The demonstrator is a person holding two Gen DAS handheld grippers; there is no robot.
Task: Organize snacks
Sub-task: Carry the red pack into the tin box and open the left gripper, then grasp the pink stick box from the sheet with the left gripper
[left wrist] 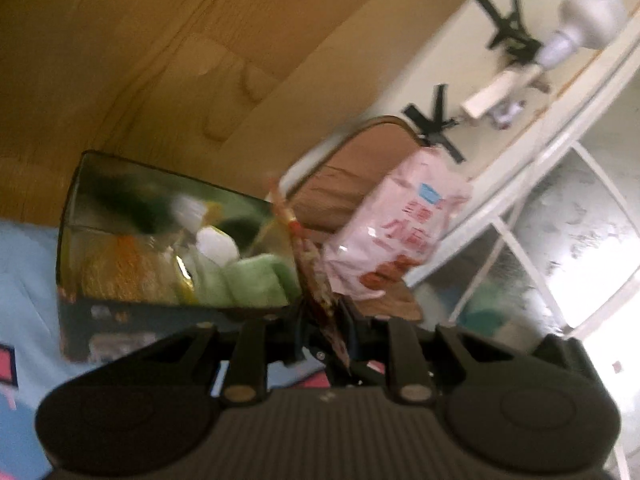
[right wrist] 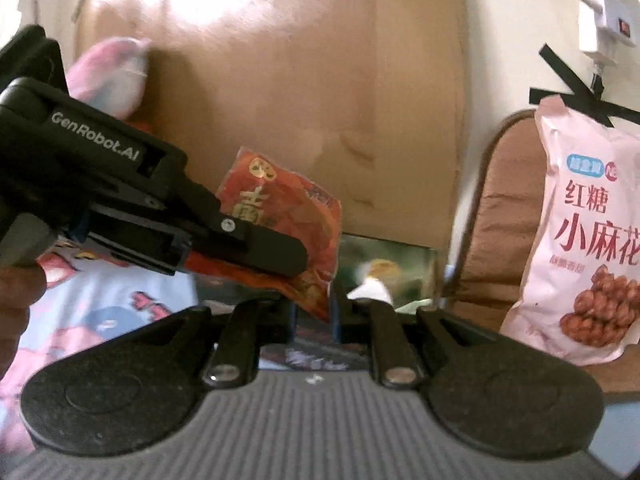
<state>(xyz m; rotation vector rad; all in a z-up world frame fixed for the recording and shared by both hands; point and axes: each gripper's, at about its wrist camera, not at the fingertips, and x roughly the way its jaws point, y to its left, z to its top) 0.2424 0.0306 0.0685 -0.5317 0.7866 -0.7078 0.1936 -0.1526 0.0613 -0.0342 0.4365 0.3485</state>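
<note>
A red snack packet [right wrist: 280, 208] hangs above the bed, and my left gripper [right wrist: 292, 260] is shut across its lower part. In the left wrist view the same packet [left wrist: 308, 256] stands edge-on between the left gripper [left wrist: 324, 308] fingers. My right gripper [right wrist: 316, 312] has its jaws drawn narrow, pinching the packet's bottom corner. Behind the packet is an open foil-lined box [right wrist: 400, 248] with several snacks inside; it sits at the left in the left wrist view [left wrist: 132, 184]. A pink bag of fried twists [right wrist: 592, 220] [left wrist: 396, 232] leans upright on a brown chair [right wrist: 508, 220].
A wooden wardrobe [right wrist: 300, 80] rises behind the box. A blue and pink printed bedsheet [right wrist: 100, 312] lies under the grippers, with a pink plush [right wrist: 108, 72] at the far left. A person's hand [right wrist: 16, 292] grips the left tool. A white window frame [left wrist: 520, 220] stands past the chair.
</note>
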